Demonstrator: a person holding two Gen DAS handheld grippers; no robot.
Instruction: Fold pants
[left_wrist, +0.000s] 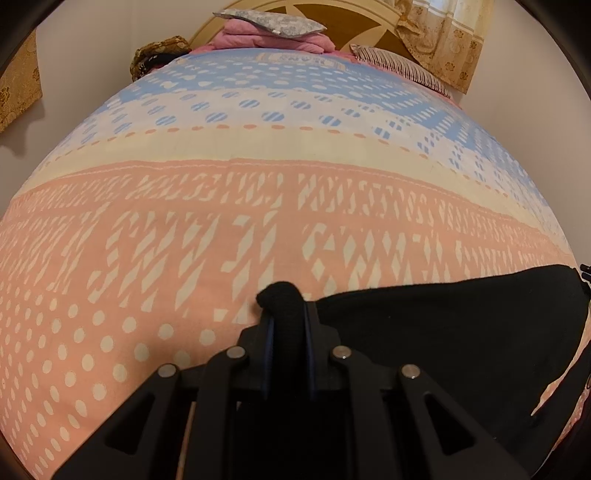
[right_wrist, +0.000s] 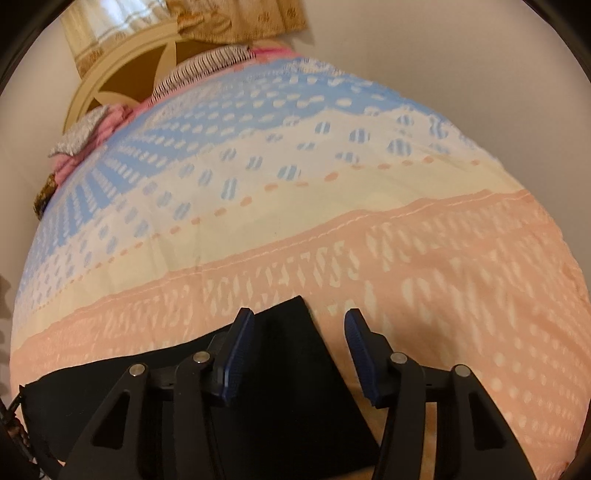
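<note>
left gripper (left_wrist: 282, 295): tilted down over the bed (left_wrist: 258, 177), jaws pinching a bunched edge of the black pants (left_wrist: 461, 332)
right gripper (right_wrist: 299, 332): tilted down, jaws spread, a pants corner lying between them unpressed
</note>
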